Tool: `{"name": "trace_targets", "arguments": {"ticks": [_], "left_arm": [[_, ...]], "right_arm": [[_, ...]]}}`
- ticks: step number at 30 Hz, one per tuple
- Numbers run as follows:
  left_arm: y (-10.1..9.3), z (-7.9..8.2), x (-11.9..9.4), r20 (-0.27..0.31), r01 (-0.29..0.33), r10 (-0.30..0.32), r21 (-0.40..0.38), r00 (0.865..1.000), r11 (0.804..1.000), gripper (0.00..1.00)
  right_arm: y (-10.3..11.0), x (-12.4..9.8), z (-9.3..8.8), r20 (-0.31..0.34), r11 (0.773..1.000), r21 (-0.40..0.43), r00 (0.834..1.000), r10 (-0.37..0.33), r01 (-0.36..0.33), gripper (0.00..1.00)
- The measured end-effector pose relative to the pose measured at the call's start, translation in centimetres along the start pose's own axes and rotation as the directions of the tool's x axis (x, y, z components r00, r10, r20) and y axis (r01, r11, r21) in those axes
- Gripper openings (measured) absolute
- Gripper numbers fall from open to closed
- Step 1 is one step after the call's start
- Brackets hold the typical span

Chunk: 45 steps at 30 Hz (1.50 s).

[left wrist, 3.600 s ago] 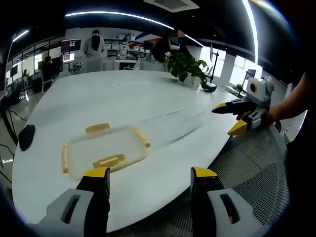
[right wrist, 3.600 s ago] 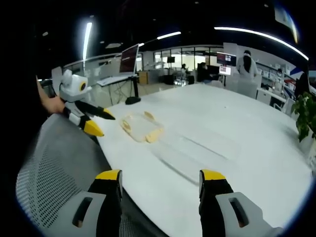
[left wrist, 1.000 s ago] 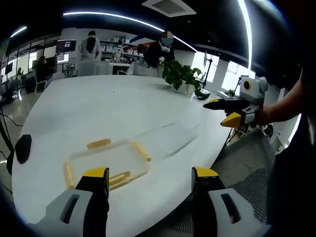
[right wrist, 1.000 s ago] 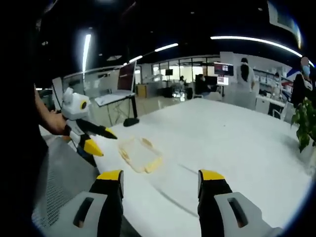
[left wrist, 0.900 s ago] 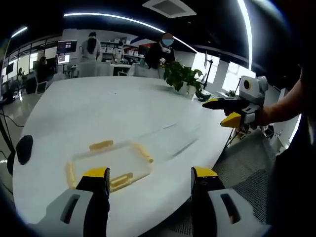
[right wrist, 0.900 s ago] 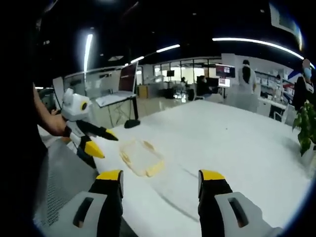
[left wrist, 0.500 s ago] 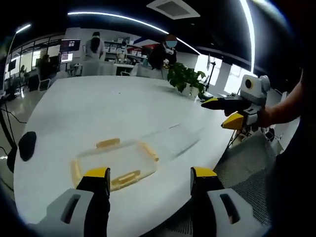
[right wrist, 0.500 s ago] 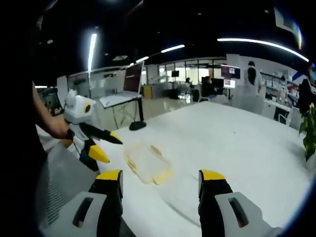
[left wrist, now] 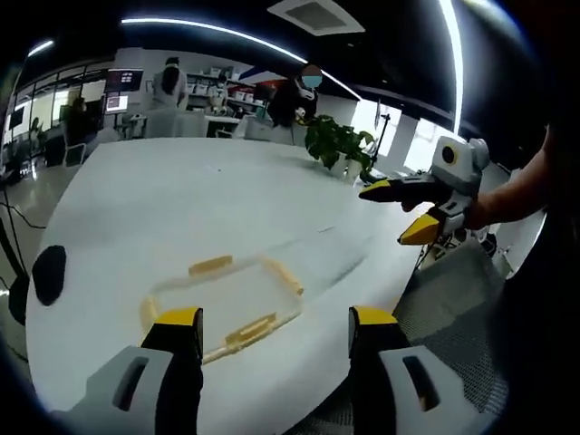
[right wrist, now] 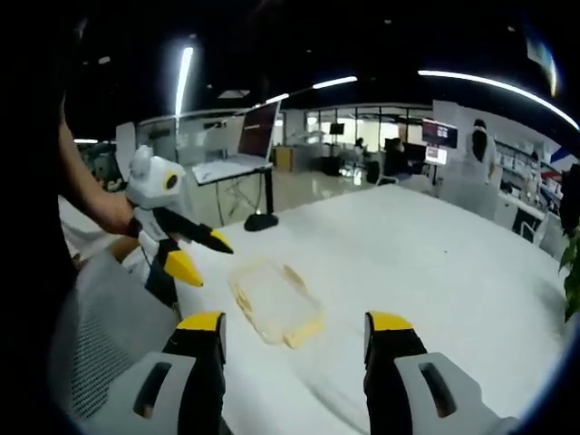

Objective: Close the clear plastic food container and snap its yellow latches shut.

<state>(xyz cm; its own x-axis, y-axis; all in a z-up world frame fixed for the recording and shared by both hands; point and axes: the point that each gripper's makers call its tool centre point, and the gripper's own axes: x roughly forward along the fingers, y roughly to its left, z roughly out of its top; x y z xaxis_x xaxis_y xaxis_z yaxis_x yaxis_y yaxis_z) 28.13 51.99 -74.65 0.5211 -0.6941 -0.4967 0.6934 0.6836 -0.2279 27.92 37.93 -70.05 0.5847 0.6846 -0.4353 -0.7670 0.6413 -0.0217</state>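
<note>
A clear plastic container part (left wrist: 222, 297) with yellow latches (left wrist: 210, 265) on its sides lies flat on the white table (left wrist: 163, 199), just ahead of my left gripper (left wrist: 276, 319), which is open and empty. A second clear part (left wrist: 331, 256) lies to its right, faint against the table. My right gripper (left wrist: 388, 216) hangs open above the table's right edge, held by a hand. In the right gripper view the latched part (right wrist: 275, 304) lies ahead of my open right gripper (right wrist: 295, 324), and the left gripper (right wrist: 204, 256) is open just to its left.
A potted plant (left wrist: 340, 140) stands at the far side of the table and a black object (left wrist: 47, 272) lies at its left edge. Grey mesh chairs (left wrist: 449, 290) (right wrist: 109, 317) sit by the near edge. A screen on a stand (right wrist: 258, 136) stands beyond the table. People stand in the background.
Both hand-held views have shifted. The two grippers have drawn closer to the container and to each other, both still open. The container parts lie where they were.
</note>
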Motion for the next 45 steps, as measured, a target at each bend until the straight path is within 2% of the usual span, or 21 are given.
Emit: {"name": "trace_targets", "arguments": {"ticks": [8, 14, 20, 30, 45], "left_arm": [[1.1, 0.2, 0.0, -0.002, 0.014, -0.014, 0.006, 1.000, 1.000, 0.66], [2.1, 0.3, 0.1, -0.016, 0.026, -0.026, 0.049, 1.000, 0.998, 0.65], [3.6, 0.3, 0.4, -0.040, 0.017, -0.015, 0.047, 0.999, 0.999, 0.68], [5.9, 0.4, 0.3, -0.063, 0.010, -0.007, 0.054, 0.998, 0.998, 0.68], [6.9, 0.1, 0.5, -0.128, 0.053, -0.040, 0.107, 0.991, 0.993, 0.68]], "right_arm": [[0.1, 1.4, -0.2, -0.020, 1.000, -0.019, 1.000, 0.022, -0.022, 0.61], [0.1, 2.5, -0.6, -0.050, 0.998, -0.037, 0.998, 0.042, -0.044, 0.60], [-0.1, 3.4, -1.1, -0.073, 0.997, -0.040, 0.996, 0.055, -0.058, 0.60], [0.0, 4.6, -1.5, -0.111, 0.995, -0.062, 0.991, 0.073, -0.080, 0.60], [0.0, 5.6, -2.1, -0.153, 0.992, -0.077, 0.984, 0.092, -0.104, 0.59]]}}
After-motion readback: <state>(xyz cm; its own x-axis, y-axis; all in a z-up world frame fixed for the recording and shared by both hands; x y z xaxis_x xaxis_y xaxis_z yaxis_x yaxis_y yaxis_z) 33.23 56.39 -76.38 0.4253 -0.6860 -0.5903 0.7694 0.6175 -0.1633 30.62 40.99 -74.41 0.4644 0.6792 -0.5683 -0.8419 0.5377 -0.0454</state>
